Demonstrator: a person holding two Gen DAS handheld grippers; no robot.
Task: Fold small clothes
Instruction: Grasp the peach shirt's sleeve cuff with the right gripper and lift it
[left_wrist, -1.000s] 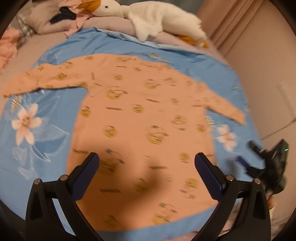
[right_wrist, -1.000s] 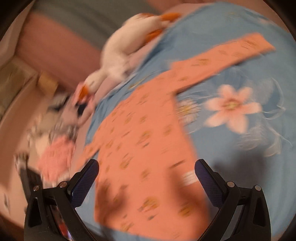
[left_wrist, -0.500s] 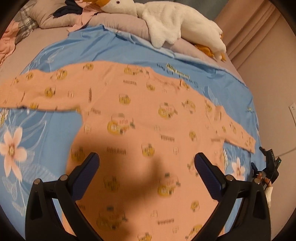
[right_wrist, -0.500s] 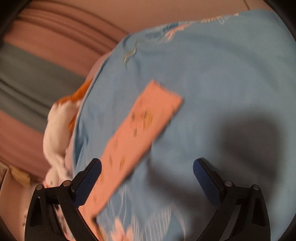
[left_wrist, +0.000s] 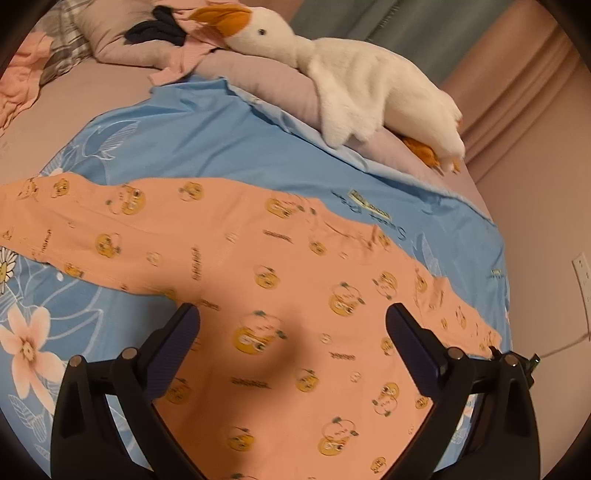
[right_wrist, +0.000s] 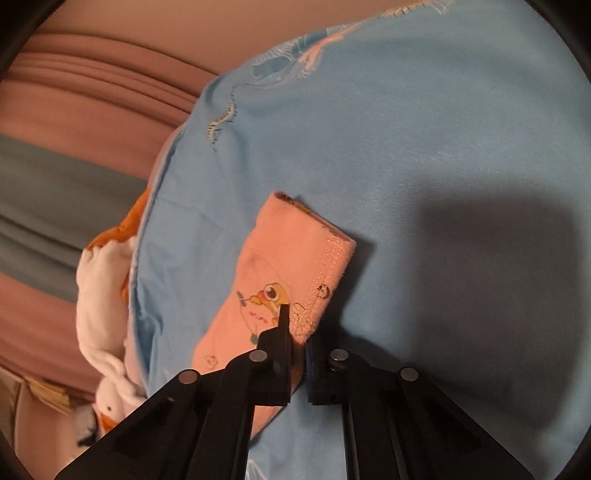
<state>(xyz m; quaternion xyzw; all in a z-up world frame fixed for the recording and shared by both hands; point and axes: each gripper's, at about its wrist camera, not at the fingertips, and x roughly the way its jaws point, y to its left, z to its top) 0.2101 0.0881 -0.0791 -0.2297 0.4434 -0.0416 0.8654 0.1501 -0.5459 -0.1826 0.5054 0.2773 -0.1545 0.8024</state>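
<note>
A small orange long-sleeved shirt (left_wrist: 280, 280) with yellow cartoon prints lies flat on a blue floral sheet (left_wrist: 207, 147), sleeves spread left and right. My left gripper (left_wrist: 291, 328) is open and empty, hovering over the shirt's upper body. In the right wrist view, my right gripper (right_wrist: 297, 332) is shut on the cuff end of the shirt's sleeve (right_wrist: 291, 266), at the sleeve's corner on the blue sheet (right_wrist: 424, 129). The right gripper's body also shows in the left wrist view (left_wrist: 517, 360), at the tip of the right sleeve.
A white plush goose (left_wrist: 354, 77) lies on a mauve bolster at the far edge of the sheet; it also shows in the right wrist view (right_wrist: 99, 295). Loose clothes and a pillow (left_wrist: 122, 37) are at the far left. Curtains and a wall stand to the right.
My right gripper has come down on the sleeve cuff and shut on it. My left gripper has moved forward over the shirt toward the shoulders, still open.
</note>
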